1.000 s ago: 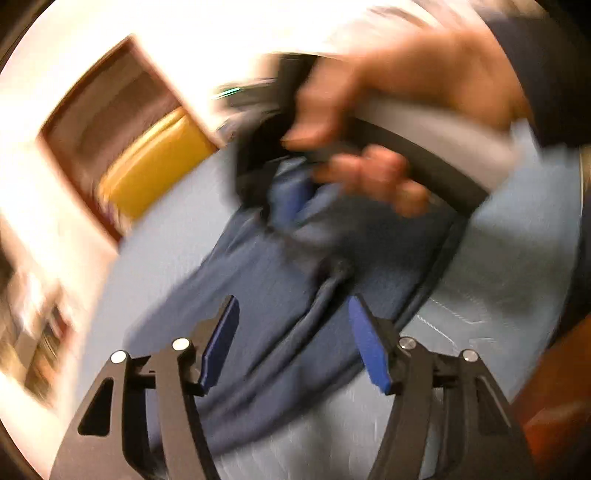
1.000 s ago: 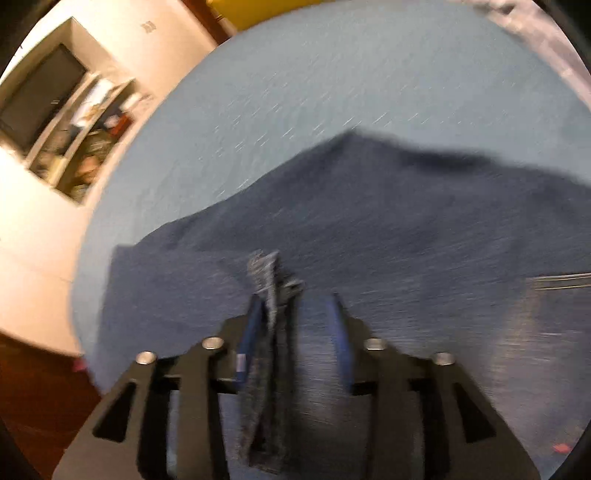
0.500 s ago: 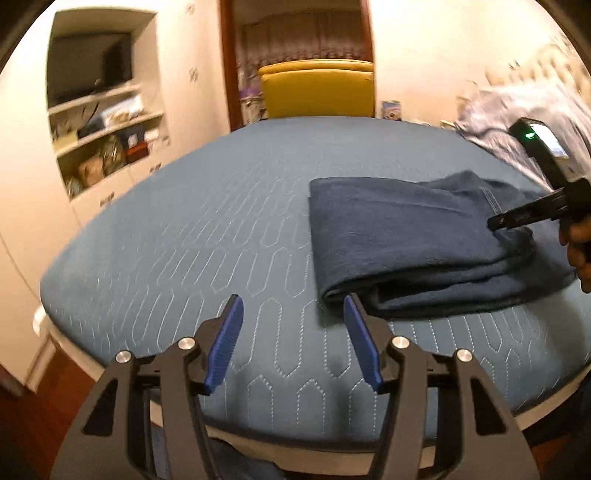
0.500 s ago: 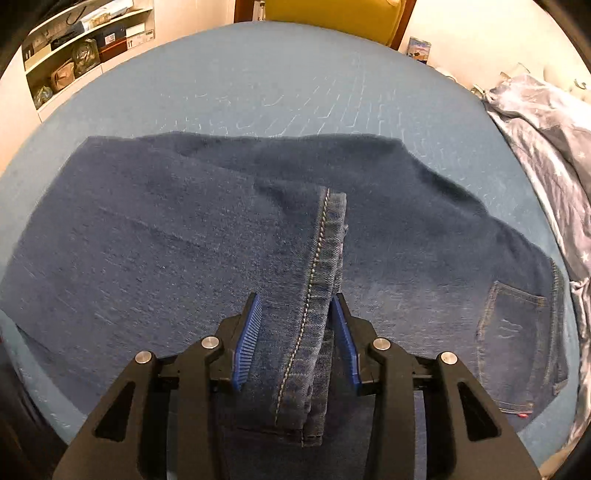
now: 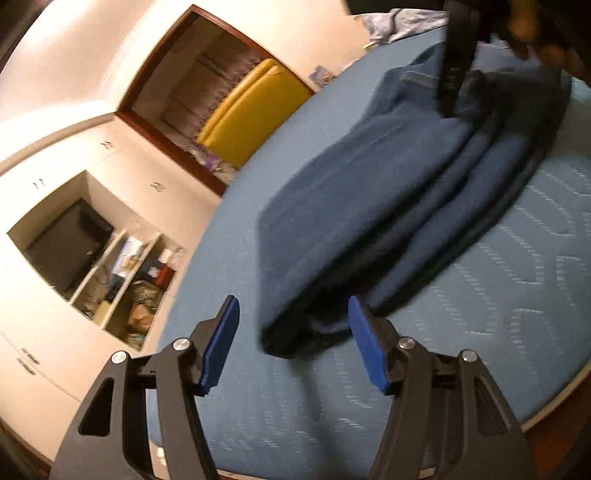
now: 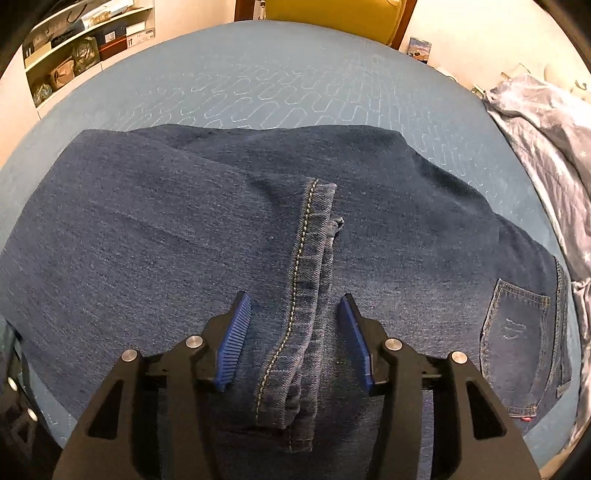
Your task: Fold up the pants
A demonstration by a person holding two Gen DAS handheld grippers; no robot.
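Jeans point(image 6: 166, 229) lie folded across the blue mattress point(image 6: 280, 88), leg over leg, with the hem end point(image 6: 295, 350) brought over on top of the seat part. Nearest the right gripper point(image 6: 295, 339), that hem runs up between the two blue pads; the jaws stand apart with a clear gap on either side of the cloth, so the gripper is not clamping it. I would judge this to be the moment the hem is let go after being laid down, a fold just placed. Off to the right a back pocket point(image 6: 517, 332) shows flat on the bottom layer, and beyond it a pale starred sheet point(image 6: 546, 125) is bunched at the bed's edge.

The left gripper point(image 5: 291, 343) hangs with its jaws wide and nothing between them, just off the near folded corner of the jeans, which looks thick and several layers deep. Further along the bundle the right tool and the person's hand point(image 5: 532, 29) hover over the far end, blurred.

What comes next, I reckon, is either a last fold across or a tidy-up. For another fold each gripper would have to bite through the whole stack at one end, low against the mattress, and carry it over evenly so the layers don't slide. Past the bed stand a yellow chair point(image 5: 255, 110) and shelves point(image 5: 122, 280).
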